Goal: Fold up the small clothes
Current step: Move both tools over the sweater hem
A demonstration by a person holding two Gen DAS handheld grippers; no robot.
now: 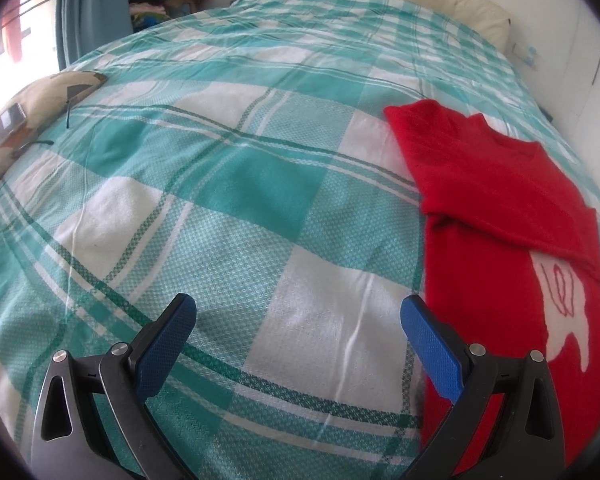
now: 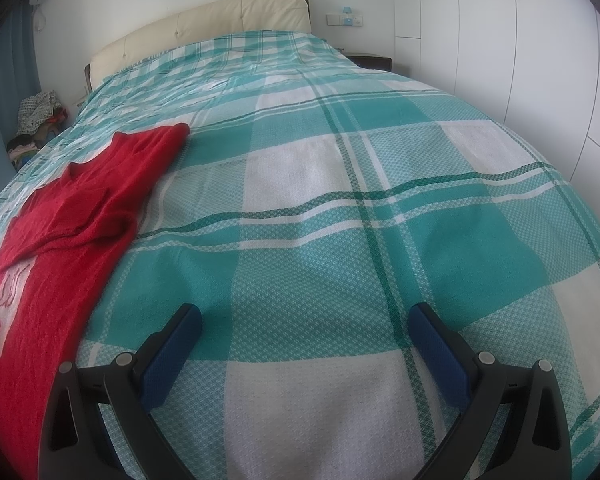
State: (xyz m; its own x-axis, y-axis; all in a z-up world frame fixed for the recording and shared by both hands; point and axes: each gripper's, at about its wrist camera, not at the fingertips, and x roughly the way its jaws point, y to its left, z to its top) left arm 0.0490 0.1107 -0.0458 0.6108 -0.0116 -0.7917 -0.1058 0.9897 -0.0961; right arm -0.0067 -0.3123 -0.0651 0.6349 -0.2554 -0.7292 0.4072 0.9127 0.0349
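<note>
The red sweater (image 1: 496,216) (image 2: 72,208) lies flat on the bed's teal-and-white checked blanket (image 1: 228,184) (image 2: 340,208), one sleeve folded across its chest. It sits just right of the left gripper (image 1: 298,312), beside that gripper's right finger, and left of the right gripper (image 2: 304,320). Both grippers' blue-padded fingers (image 1: 428,344) (image 2: 172,344) stand wide apart, holding nothing, over bare blanket.

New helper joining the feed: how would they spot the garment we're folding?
Find the bed with the teal-and-white checked cover. The sweater lies on it, sleeves folded across its chest. It is the only bright red thing there, with a white figure on its front.
</note>
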